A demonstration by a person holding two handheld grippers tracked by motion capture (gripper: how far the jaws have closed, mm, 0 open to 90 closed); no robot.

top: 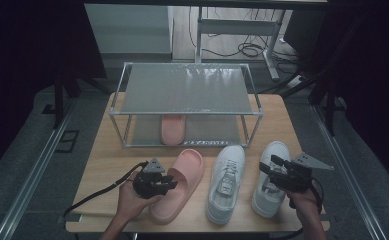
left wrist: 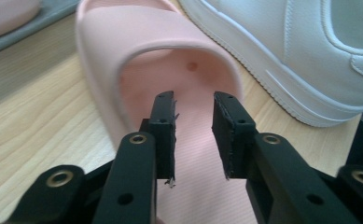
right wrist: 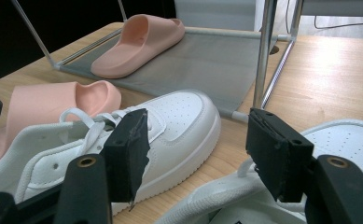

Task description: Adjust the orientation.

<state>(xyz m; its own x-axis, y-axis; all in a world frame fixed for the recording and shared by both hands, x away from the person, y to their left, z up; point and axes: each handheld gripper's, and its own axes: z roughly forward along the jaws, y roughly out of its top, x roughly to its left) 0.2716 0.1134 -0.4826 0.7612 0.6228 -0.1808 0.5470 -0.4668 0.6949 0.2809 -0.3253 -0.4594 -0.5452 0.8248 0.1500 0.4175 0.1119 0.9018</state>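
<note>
Two claws over shoes near the tabletop's front edge.
Left claw [left wrist: 193,128] part open over pink slide [left wrist: 137,56], gripping nothing; right claw [right wrist: 195,149] wide open above a white sneaker [right wrist: 356,140].

In the high view, the rack's top shelf [top: 184,90] hides the toe half of the pink slide [top: 173,131] on the lower shelf. The left gripper [top: 168,182] covers the side of the other slide [top: 182,182] on the counter. In the left gripper view, the white sneaker [left wrist: 300,51] is cut off by the top and right edges.
</note>
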